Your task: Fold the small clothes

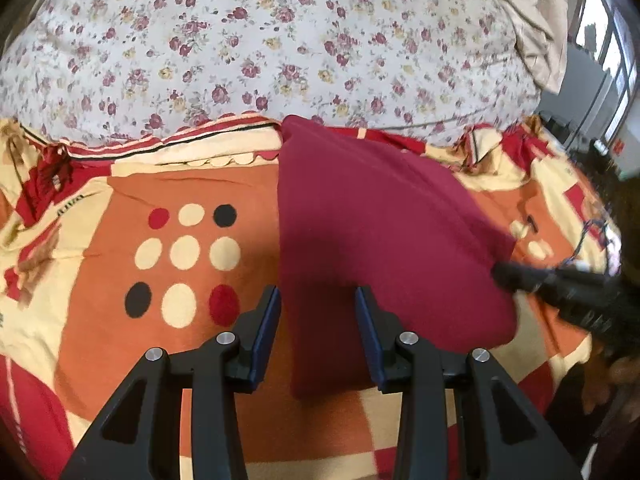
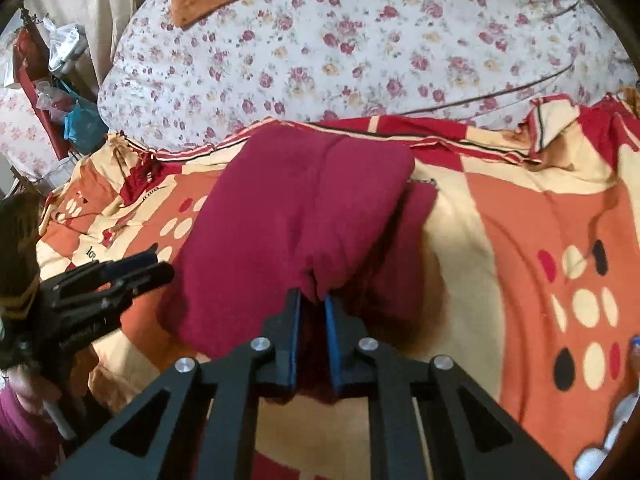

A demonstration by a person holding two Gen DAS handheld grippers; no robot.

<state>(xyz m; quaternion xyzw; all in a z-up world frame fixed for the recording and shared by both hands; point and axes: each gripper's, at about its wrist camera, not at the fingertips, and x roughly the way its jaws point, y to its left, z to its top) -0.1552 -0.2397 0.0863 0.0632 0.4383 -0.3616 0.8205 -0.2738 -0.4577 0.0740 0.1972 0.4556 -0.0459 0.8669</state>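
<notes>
Pinching the maroon garment (image 2: 296,216) at six o'clock, my right gripper (image 2: 313,300) is mid-fold while my left gripper (image 1: 317,296) is hovering unclenched, readying to flatten.

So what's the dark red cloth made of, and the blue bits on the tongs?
The dark red cloth looks like soft, matte knit or fleece: no shine, rounded folds. The blue pads on the left tongs look like rubber or foam, smooth and dull, though that's a guess.
</notes>
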